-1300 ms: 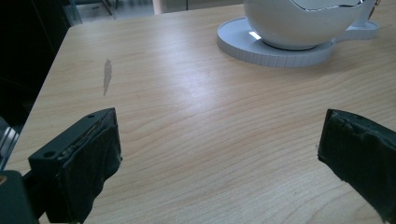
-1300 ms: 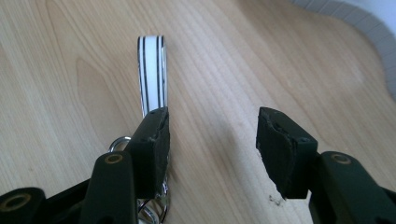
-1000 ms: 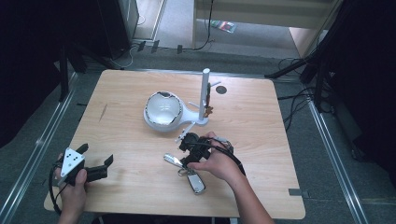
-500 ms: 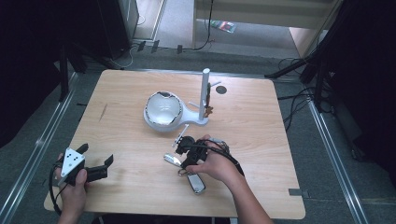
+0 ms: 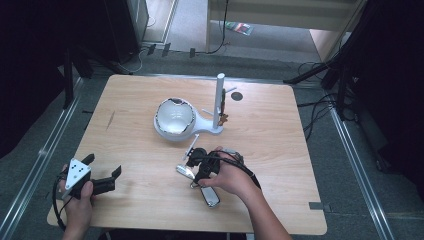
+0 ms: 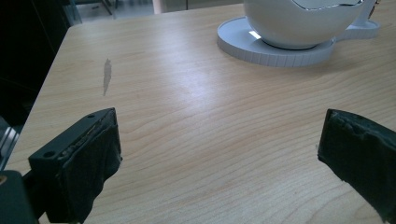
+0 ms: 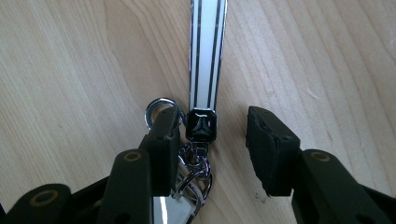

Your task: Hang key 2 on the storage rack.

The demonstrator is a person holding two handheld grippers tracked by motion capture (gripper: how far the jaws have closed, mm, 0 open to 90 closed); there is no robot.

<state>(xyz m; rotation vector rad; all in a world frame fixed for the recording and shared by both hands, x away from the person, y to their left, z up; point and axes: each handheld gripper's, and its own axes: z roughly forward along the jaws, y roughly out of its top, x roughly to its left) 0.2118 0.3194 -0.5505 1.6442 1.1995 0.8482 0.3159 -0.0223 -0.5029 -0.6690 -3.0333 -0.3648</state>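
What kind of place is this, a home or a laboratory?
Probably a lab or recording studio, not a home. A lone wooden table stands on a grey floor between metal rails, with black curtains around it and cables trailing over the floor.

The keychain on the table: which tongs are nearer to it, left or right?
Right. The right tongs straddle the keychain, closing on it. The left tongs sit far off near the table's left edge.
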